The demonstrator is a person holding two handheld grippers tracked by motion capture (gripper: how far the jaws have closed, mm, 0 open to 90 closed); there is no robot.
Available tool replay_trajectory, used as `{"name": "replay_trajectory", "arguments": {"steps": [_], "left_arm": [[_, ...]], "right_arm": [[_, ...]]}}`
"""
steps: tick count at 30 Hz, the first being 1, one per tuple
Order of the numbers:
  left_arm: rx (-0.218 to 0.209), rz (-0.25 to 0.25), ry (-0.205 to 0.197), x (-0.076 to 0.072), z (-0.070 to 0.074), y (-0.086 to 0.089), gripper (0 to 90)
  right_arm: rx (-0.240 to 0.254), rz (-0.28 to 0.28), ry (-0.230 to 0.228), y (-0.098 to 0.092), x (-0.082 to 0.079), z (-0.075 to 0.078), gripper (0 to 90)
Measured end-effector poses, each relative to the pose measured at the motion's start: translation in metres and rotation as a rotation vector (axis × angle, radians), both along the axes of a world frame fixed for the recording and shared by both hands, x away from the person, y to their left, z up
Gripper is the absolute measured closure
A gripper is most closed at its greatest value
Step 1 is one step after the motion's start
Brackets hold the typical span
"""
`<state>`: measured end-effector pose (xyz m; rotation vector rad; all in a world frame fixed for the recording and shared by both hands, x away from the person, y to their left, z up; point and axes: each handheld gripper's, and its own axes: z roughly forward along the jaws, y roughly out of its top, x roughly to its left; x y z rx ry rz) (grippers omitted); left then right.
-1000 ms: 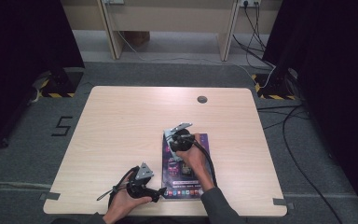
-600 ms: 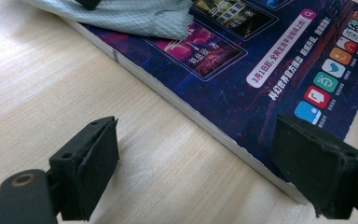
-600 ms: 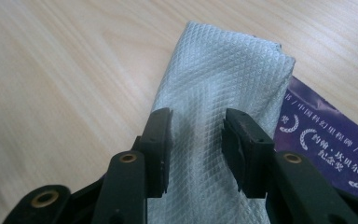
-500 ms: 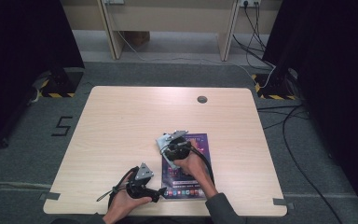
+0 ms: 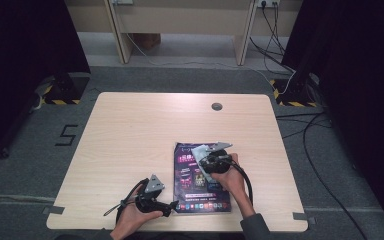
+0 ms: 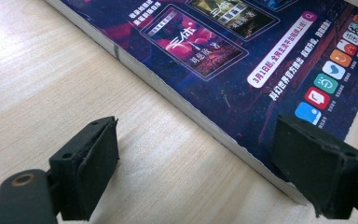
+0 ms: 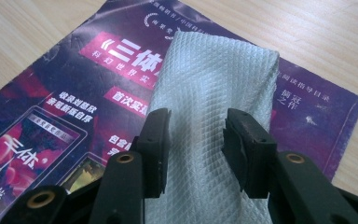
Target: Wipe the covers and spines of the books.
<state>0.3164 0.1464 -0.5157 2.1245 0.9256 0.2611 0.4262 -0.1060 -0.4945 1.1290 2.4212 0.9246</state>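
A book with a purple cover (image 5: 187,172) lies flat near the table's front edge. My right gripper (image 5: 203,159) is over its upper half, shut on a folded pale grey cloth (image 5: 199,152) that rests on the cover. The right gripper view has the quilted cloth (image 7: 214,79) between the two pads of my right gripper (image 7: 196,126), over the printed cover (image 7: 51,116). My left gripper (image 5: 172,206) sits low at the book's front left corner. Its jaws (image 6: 200,140) stand wide open across the book's edge (image 6: 242,60), gripping nothing.
The pale wooden table (image 5: 130,135) has a round cable hole (image 5: 216,106) near its far edge. Cables run over the grey floor at the right, and a desk frame stands behind the table.
My right gripper slid the cloth slightly left and nearer, then back to the right across the cover. The left gripper and the book have stayed where they were.
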Motion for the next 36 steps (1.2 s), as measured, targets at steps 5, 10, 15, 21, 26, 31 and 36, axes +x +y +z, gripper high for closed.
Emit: {"name": "replay_trajectory", "arguments": {"steps": [5,10,15,21,26,31,36], "left_arm": [[0.001,0.001,-0.001,0.0,0.0,0.0,14.0],[0.002,-0.001,0.001,0.0,0.0,0.0,13.6],[0.003,0.001,-0.003,0.0,0.0,-0.001,13.8],[-0.001,0.001,0.0,0.0,0.0,0.0,13.9],[-0.005,0.002,-0.001,-0.001,0.0,0.0,14.0],[-0.001,0.001,-0.005,-0.001,0.0,0.001,14.0],[-0.006,0.004,-0.003,-0.001,0.0,0.0,13.9]], "right_arm": [[-0.01,0.011,0.001,0.012,-0.003,0.001,60.4],[-0.008,0.094,-0.002,0.041,-0.015,0.0,60.4],[-0.01,0.17,0.007,0.061,-0.025,0.0,60.3],[-0.003,0.204,0.021,0.064,-0.029,0.0,60.0],[-0.031,0.18,0.026,0.048,-0.025,0.003,58.5],[-0.043,0.071,0.026,0.008,-0.018,0.004,57.5],[-0.042,-0.057,0.028,-0.041,-0.014,0.005,57.5]]}}
